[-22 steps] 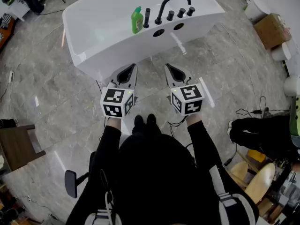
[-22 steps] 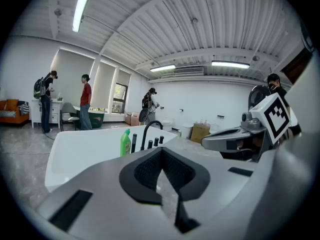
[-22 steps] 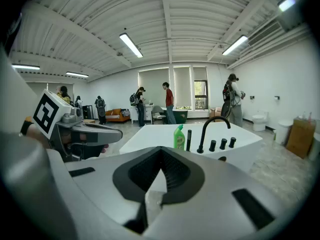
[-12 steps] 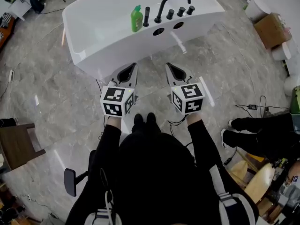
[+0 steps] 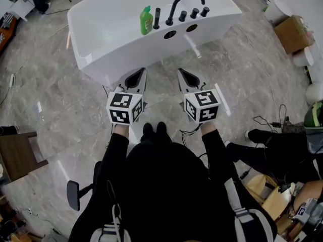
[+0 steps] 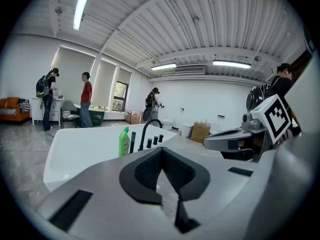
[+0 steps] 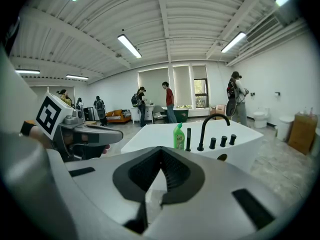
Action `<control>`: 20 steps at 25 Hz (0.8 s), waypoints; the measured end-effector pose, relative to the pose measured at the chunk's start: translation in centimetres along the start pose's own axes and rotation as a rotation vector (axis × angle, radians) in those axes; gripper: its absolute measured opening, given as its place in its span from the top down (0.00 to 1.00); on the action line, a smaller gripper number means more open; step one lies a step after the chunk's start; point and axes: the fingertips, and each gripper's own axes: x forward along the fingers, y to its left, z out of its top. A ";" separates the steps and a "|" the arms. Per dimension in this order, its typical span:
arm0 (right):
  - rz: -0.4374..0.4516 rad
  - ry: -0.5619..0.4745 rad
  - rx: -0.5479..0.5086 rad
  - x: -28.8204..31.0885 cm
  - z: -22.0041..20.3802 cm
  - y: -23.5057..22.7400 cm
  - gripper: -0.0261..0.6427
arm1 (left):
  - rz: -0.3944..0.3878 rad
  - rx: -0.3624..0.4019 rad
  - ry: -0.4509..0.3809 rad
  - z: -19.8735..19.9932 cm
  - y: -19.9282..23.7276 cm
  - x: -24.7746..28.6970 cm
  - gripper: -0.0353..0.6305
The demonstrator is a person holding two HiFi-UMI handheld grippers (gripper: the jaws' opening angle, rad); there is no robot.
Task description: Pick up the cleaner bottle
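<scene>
The green cleaner bottle (image 5: 146,20) stands upright on the rim of the white bathtub (image 5: 101,39), just left of a black hand shower and the curved black faucet (image 5: 181,4). It also shows as the green bottle (image 6: 124,141) in the left gripper view and as the bottle (image 7: 179,136) in the right gripper view. My left gripper (image 5: 139,74) and right gripper (image 5: 183,74) are held side by side over the floor, short of the tub's near wall. Both are shut and empty, well away from the bottle.
Three black knobs (image 5: 194,13) sit right of the faucet. A cardboard box (image 5: 290,32) and white items lie at the far right. A brown table (image 5: 17,158) stands at the left, a person's legs (image 5: 272,147) at the right. Several people stand in the background (image 7: 167,101).
Both grippers have stayed where they were. The person's legs at the right edge have shifted.
</scene>
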 end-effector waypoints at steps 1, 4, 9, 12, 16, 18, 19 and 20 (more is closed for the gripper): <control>0.002 0.000 -0.001 0.0 0.0 -0.2 0.96 | 0.004 0.000 -0.001 0.1 0.1 0.2 0.94; 0.010 -0.004 0.001 0.0 0.1 -0.8 0.96 | 0.013 0.007 -0.007 0.5 0.1 0.7 0.94; -0.015 -0.022 0.012 -0.1 0.5 -2.6 0.96 | 0.027 0.025 -0.016 0.9 0.0 1.9 0.94; -0.025 -0.028 0.027 -0.1 0.7 -3.6 0.96 | 0.032 0.029 -0.017 1.1 0.1 2.5 0.94; -0.033 -0.031 0.024 -0.3 1.1 -4.6 0.96 | 0.034 0.034 -0.022 1.6 -0.3 3.3 0.94; -0.035 -0.030 0.024 -0.4 1.2 -4.9 0.96 | 0.035 0.035 -0.027 1.9 -0.4 3.6 0.94; -0.036 -0.029 0.024 -0.4 1.2 -5.1 0.96 | 0.035 0.036 -0.030 2.1 -0.4 3.8 0.94; -0.037 -0.029 0.023 -0.3 1.3 -5.2 0.96 | 0.035 0.038 -0.032 2.2 -0.5 3.9 0.94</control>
